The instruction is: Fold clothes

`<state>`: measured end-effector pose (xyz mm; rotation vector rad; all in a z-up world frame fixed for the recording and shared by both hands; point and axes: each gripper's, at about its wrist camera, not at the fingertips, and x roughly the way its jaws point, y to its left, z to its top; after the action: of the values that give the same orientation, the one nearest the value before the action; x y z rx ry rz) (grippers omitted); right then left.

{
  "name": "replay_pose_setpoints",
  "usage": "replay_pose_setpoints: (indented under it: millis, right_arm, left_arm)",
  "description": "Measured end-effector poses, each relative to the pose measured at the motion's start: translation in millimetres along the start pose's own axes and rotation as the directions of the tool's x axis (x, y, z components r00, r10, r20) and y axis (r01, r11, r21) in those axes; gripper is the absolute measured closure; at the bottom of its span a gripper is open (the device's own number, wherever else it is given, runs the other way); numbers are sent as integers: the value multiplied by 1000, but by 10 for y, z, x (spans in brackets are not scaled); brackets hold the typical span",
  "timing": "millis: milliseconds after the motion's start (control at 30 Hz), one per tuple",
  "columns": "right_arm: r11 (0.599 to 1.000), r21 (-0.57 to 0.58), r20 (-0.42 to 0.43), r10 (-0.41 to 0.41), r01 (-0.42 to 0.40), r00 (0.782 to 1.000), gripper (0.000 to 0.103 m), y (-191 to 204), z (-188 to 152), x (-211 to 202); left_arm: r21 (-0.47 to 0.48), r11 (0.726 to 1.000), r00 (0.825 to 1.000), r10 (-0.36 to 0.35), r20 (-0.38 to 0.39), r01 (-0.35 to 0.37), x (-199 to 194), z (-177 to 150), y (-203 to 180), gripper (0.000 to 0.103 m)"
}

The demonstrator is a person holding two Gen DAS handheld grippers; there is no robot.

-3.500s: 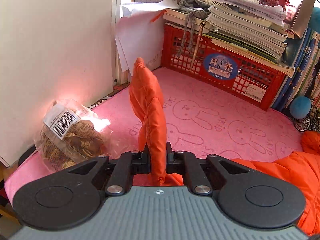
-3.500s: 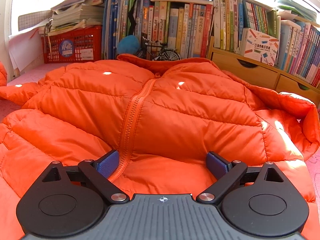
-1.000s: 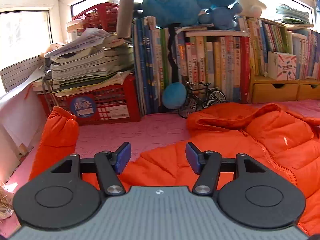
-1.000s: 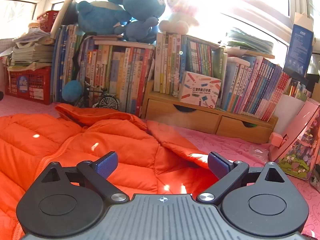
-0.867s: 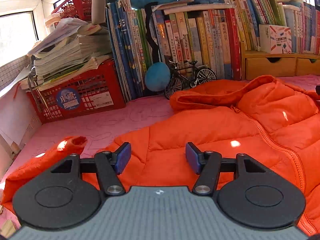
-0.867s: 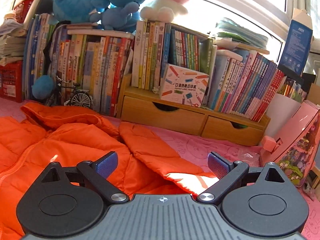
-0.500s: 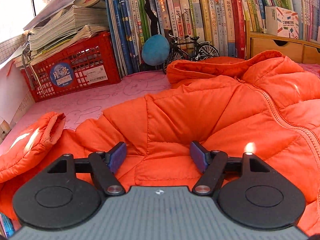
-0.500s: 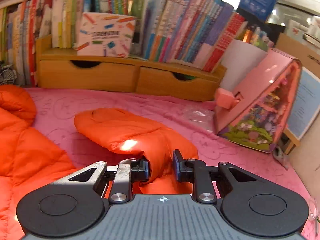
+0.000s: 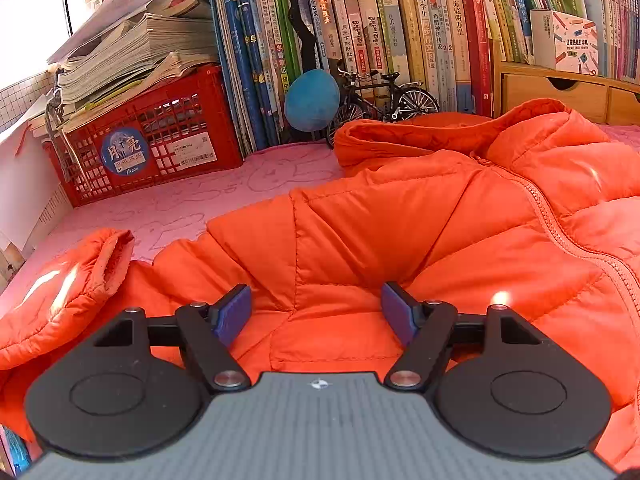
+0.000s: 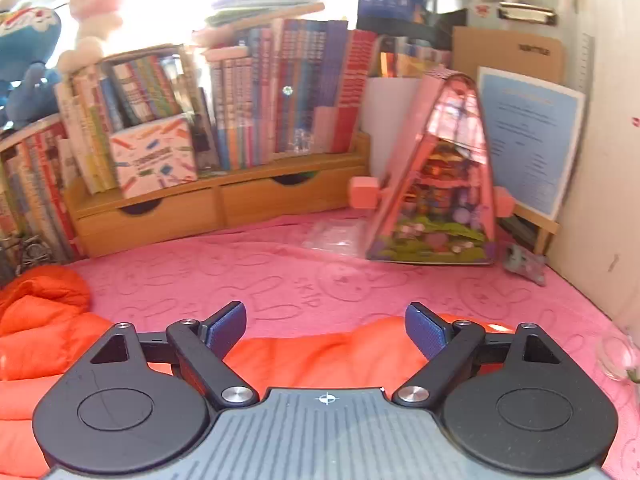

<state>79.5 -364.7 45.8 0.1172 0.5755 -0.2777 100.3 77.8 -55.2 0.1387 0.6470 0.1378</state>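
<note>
An orange puffer jacket (image 9: 400, 220) lies front up, zipped, on the pink rabbit-print blanket (image 9: 224, 200). My left gripper (image 9: 315, 300) hovers low over its left shoulder panel with jaws open and the pads off the fabric. The jacket's left sleeve (image 9: 68, 292) lies crumpled to the left of it, cuff towards the crate. In the right wrist view the other sleeve (image 10: 328, 352) lies stretched out under my right gripper (image 10: 324, 320). Its jaws are opening, with the sleeve below and between them and no pad pressing on it. The jacket's body (image 10: 40, 320) shows at the left edge.
A red crate (image 9: 152, 148) under stacked papers, a row of books (image 9: 380, 40), a blue ball (image 9: 312, 100) and a model bicycle (image 9: 380, 96) line the back. Wooden drawers (image 10: 208, 208) and a pink triangular toy box (image 10: 440, 184) stand at the right, with a wall board beyond.
My right gripper was shut on the sleeve half a second ago; it has let go and stands wide, and its view has swung right. The left gripper sank onto the jacket, then kept still.
</note>
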Motion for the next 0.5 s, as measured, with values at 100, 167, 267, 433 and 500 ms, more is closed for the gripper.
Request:
replay_pose_setpoints:
  millis: [100,167,267,433,500]
  right_arm:
    - [975,-64,7,213,-212,977,2,624,88,90]
    - [945,-72,-28,319,-321,947,1,1033,151,237]
    - [923,-31,-89,380,-384,921,1,1516,197,533]
    - [943,-32,-194,320,-332,927,1,2204,186,1249]
    - [954,-26,-234,284,-298,930,1,2369,160,1475]
  left_arm:
    - [2,1000,1000,2,0,-2,-1,0,-3,31]
    - [3,1000,1000,3,1,-3,-2,0,-5,31]
    - [4,1000,1000,4,1,-4,-4,0,-8,31]
    - [-12,1000,1000,-10,-2,10,-1,9,26,31]
    - [-22,1000,1000,-19,-5,19,1,13,44,31]
